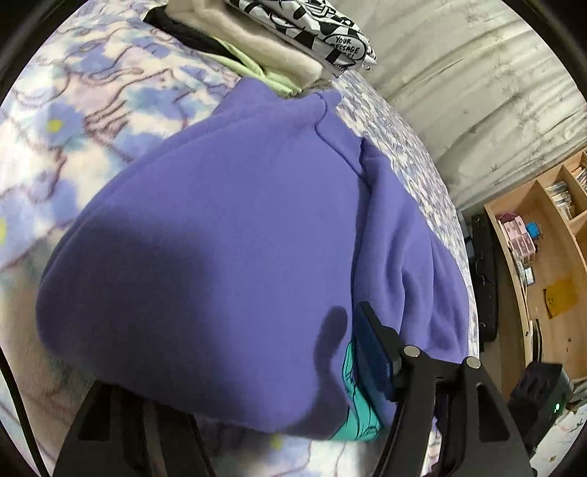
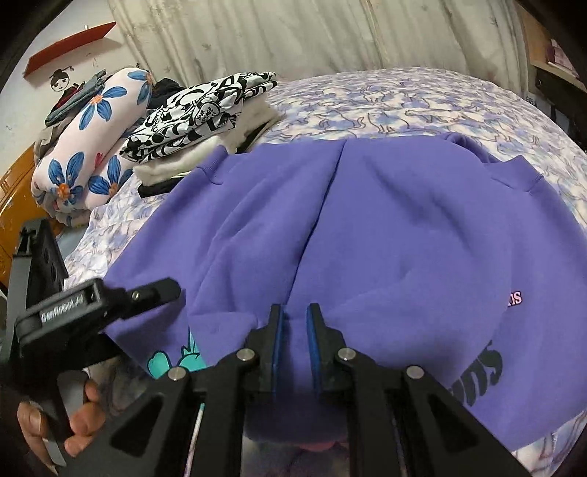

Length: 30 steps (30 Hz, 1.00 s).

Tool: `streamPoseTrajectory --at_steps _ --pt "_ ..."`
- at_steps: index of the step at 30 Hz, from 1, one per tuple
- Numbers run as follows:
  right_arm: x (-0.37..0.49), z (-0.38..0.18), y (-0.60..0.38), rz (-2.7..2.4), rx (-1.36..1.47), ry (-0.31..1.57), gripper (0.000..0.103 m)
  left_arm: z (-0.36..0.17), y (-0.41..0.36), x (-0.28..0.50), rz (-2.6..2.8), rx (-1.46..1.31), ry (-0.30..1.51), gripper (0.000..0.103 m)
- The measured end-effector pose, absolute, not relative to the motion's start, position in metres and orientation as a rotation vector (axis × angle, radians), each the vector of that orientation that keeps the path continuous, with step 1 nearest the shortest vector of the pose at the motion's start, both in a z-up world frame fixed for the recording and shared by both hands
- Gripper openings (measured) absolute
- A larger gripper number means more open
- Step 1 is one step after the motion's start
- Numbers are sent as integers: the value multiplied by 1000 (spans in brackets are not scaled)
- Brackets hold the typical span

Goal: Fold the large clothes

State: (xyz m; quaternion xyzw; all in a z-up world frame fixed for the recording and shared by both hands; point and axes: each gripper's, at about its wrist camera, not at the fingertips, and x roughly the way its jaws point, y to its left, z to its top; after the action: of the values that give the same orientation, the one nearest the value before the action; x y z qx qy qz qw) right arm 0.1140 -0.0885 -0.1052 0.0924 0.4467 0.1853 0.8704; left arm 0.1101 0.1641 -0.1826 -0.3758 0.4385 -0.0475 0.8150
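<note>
Where the wooden shelving unit point(image 1: 543, 227) stands at the room's edge, its open compartments hold pink boxes, a small blue item and rows of thin upright cases; a yellow sheet lies lower down, and finer contents cannot be made out. One purple sweatshirt point(image 2: 352, 227) lies spread on the bed point(image 2: 422, 106), folded over itself, with teal print showing at its near hem and dark lettering at one side. The bed carries a lilac and white patterned cover. Beyond the sweatshirt sits one pile of folded clothes point(image 2: 205, 121), topped by a black-and-white printed piece over cream, pale green and black layers. Beside that pile lies one rolled white textile with blue flowers point(image 2: 95, 139). Pale pleated curtains point(image 2: 256, 33) hang behind the bed, and one red shelf point(image 2: 69, 40) is fixed to the wall. The right gripper point(image 2: 295, 323) has its jaws closed on a fold of the sweatshirt at the near edge. The left gripper point(image 2: 161, 290), held in a person's hand point(image 2: 62, 425), hangs over the near left part of the sweatshirt; its jaws stand apart, with nothing pinched between them.
</note>
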Motion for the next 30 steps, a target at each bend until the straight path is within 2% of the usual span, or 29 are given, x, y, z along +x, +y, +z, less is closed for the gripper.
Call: streamPoseTrajectory --at_steps 5,7,9,12,21,25,30 --pt "114 -106 -89 390 203 926 13 -173 164 114 -81 -754 886 62" --pt "115 -106 -89 393 204 926 13 -166 162 115 -58 -716 858 50" --pt "115 -106 -90 396 211 924 13 -155 157 116 -39 -678 819 32" --pt "116 -106 -92 401 228 922 13 -136 146 115 -31 -589 763 21" --pt "116 -116 -124 437 447 946 13 -70 74 104 -65 -226 635 20" --pt "112 -121 -147 464 588 975 13 -46 27 96 -107 -56 581 20" --pt "96 -119 -175 472 627 1030 13 -26 -42 86 -182 142 521 21"
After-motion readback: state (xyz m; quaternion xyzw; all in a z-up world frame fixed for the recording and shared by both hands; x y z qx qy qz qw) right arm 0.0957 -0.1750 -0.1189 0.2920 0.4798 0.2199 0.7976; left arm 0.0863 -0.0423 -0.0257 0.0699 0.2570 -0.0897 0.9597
